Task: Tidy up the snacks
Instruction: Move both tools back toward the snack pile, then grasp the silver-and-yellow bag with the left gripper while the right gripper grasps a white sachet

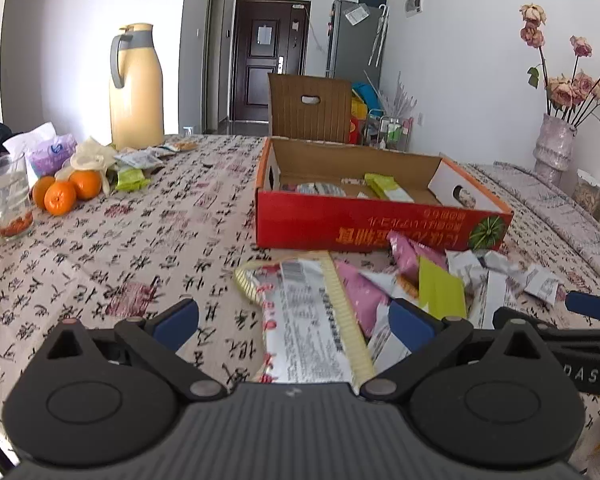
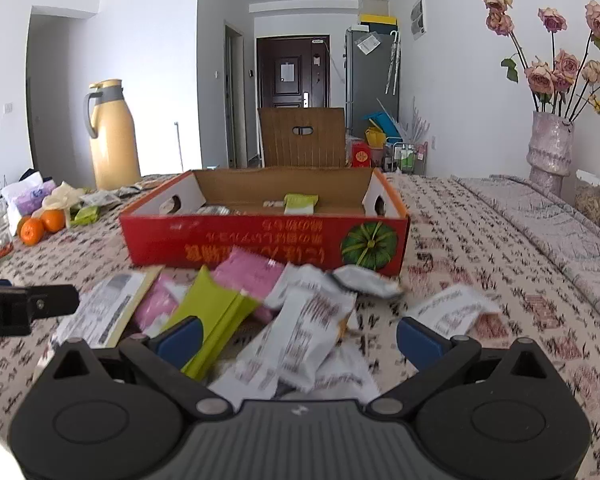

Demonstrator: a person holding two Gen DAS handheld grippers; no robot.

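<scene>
Near worktop (image 1: 140, 240) front edge: snack packets (image 2: 308, 332) heaped before red box (image 2: 260, 240). Left tongs (image 1: 296, 320) and right tongs (image 2: 300, 340) spread wide, gripping nothing.

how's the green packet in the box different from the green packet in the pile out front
The green packet in the box lies inside the red cardboard box, beside other snacks; the green packet in the pile lies on the tablecloth in front of the box. The boxed one rests flat; the piled one is tilted, propped over pink packets. Both share the same lime-green wrapper.
</scene>
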